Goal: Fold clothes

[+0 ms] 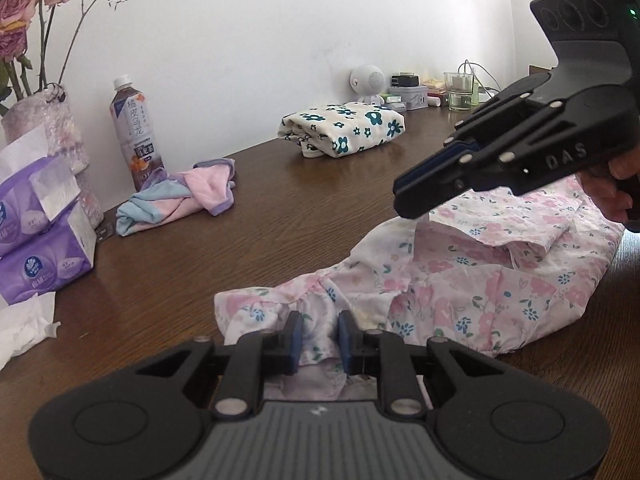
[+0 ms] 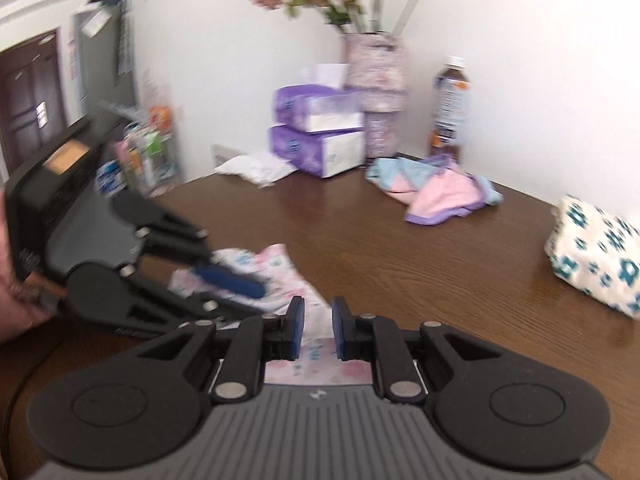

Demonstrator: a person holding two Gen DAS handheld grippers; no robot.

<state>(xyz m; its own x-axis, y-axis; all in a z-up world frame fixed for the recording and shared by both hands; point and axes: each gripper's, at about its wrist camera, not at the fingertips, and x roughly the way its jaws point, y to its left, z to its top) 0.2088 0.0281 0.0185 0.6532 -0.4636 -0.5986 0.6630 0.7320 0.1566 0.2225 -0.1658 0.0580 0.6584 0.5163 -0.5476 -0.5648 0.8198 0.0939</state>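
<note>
Left wrist view: the left gripper [image 1: 319,334] sits at six o'clock with its blue pads a narrow gap apart, and the gathered near hem of the pink floral garment [image 1: 460,284] is bunched between them; the pads look to be pinching that cloth, though the folds hide the actual contact. The garment lies rumpled on the brown wooden table [image 1: 248,240], spreading from the centre out toward three o'clock, where its far edge comes close to the table's edge. At two o'clock the right gripper [image 1: 412,200] hangs tilted downward, nearly closed on a peak of the same garment lifted beneath its tip. Open tabletop runs from the garment's left edge toward nine and eleven o'clock, free until the crumpled pink and blue cloth [image 1: 180,196], which lies just in front of a tea bottle [image 1: 134,128]. A folded cream cloth with blue flowers [image 1: 344,128] sits well apart at twelve o'clock near the wall. Purple tissue packs [image 1: 40,240] are stacked at nine o'clock beside a vase of dried roses [image 1: 52,120]. Right wrist view, blurred: the right gripper's pads stand a narrow gap apart over pink fabric at six o'clock, and bare wood fills the span from twelve to three o'clock.
</note>
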